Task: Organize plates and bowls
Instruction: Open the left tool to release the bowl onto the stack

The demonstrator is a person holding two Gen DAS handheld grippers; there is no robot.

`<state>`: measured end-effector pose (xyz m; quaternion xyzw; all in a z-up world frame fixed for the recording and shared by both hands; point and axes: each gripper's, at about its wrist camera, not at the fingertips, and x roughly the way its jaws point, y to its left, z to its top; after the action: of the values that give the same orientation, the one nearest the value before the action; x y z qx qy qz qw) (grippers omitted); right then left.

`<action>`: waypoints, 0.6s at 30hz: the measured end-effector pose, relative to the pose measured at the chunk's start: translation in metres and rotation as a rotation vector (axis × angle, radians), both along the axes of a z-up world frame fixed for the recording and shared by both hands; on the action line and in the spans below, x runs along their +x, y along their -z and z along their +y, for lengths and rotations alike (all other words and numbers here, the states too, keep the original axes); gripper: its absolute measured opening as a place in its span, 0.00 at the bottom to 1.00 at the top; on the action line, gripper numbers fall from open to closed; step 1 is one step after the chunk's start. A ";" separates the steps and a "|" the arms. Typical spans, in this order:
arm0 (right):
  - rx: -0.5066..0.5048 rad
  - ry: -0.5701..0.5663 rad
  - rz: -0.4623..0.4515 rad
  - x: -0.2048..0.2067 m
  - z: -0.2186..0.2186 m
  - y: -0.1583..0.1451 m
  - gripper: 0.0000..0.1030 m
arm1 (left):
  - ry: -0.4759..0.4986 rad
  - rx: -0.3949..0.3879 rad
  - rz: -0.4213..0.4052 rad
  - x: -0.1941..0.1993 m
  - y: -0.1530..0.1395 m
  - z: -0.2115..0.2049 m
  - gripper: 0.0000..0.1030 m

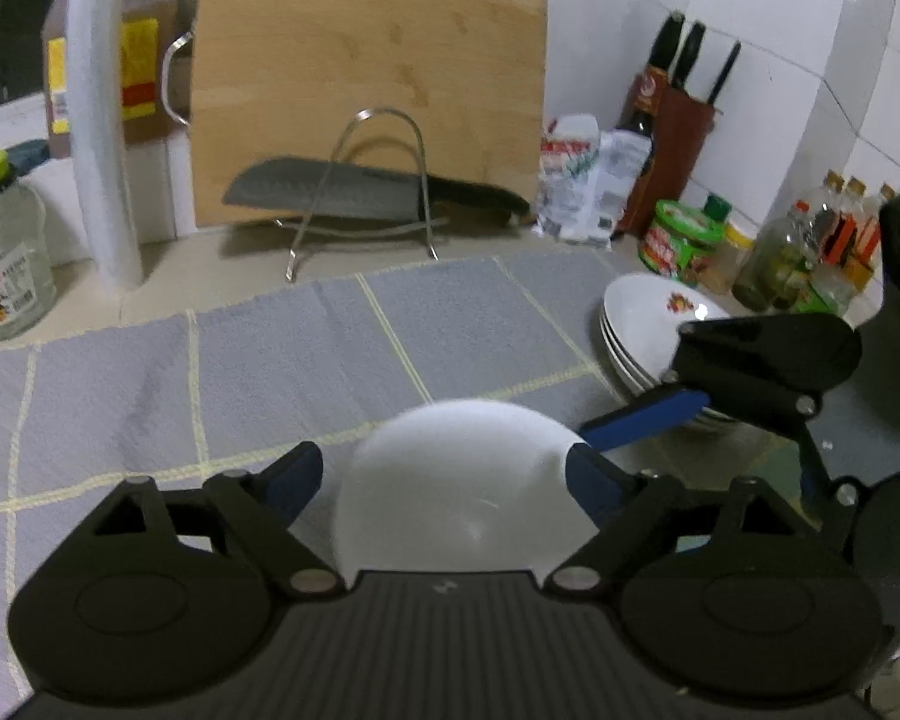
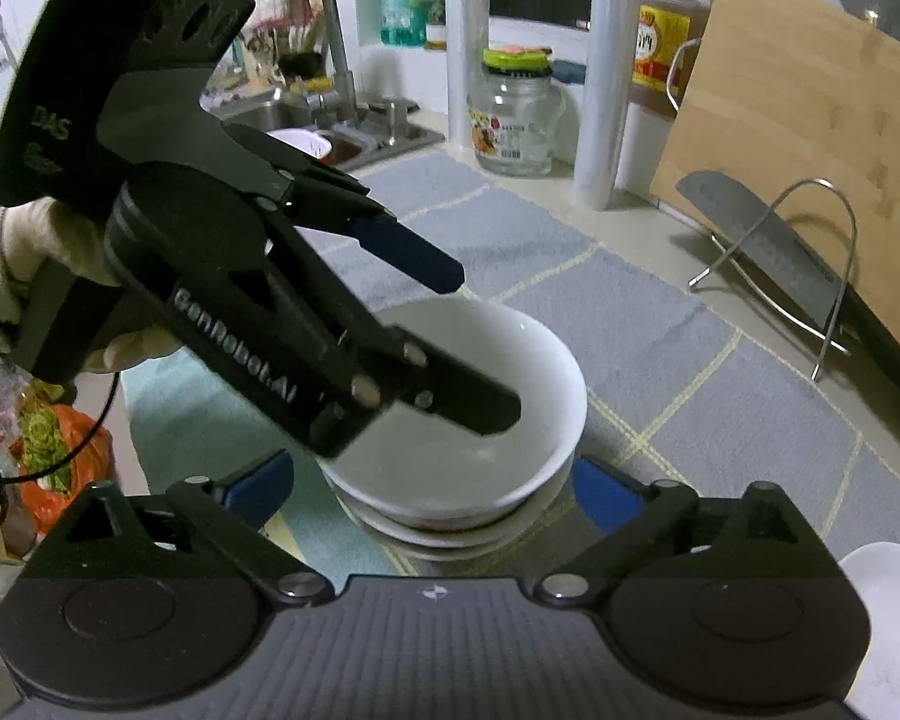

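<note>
Bowls are the matter here: a white bowl (image 2: 468,414) sits nested on a short stack (image 2: 450,531) on the grey cloth (image 2: 720,408) over the surface, directly ahead of the right gripper (image 2: 432,480). Its jaws stand wide, one blue pad each side of the stack and clear of it, holding nothing. The left gripper (image 2: 450,348) reaches in from the left, jaws open astride the bowl's far rim, one finger inside, not pinching. A separate pile of plates (image 1: 648,330) lies off to the right, nearer the right hand, I judge.
</note>
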<state>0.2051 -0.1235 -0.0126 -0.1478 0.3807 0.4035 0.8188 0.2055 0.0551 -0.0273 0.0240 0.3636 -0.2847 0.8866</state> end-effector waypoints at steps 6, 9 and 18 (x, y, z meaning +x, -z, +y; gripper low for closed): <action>0.005 0.003 -0.017 -0.003 0.000 -0.002 1.00 | -0.018 0.008 -0.022 0.000 -0.004 0.007 0.86; 0.007 0.008 -0.016 -0.005 -0.001 0.000 1.00 | -0.006 0.018 -0.035 -0.005 -0.004 0.008 0.86; -0.028 0.044 -0.006 -0.014 -0.006 0.022 1.00 | -0.007 -0.015 -0.084 -0.032 -0.007 0.028 0.91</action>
<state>0.1908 -0.1300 -0.0342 -0.1523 0.3869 0.3797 0.8264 0.1732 0.0833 -0.0201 0.0279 0.3240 -0.2829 0.9023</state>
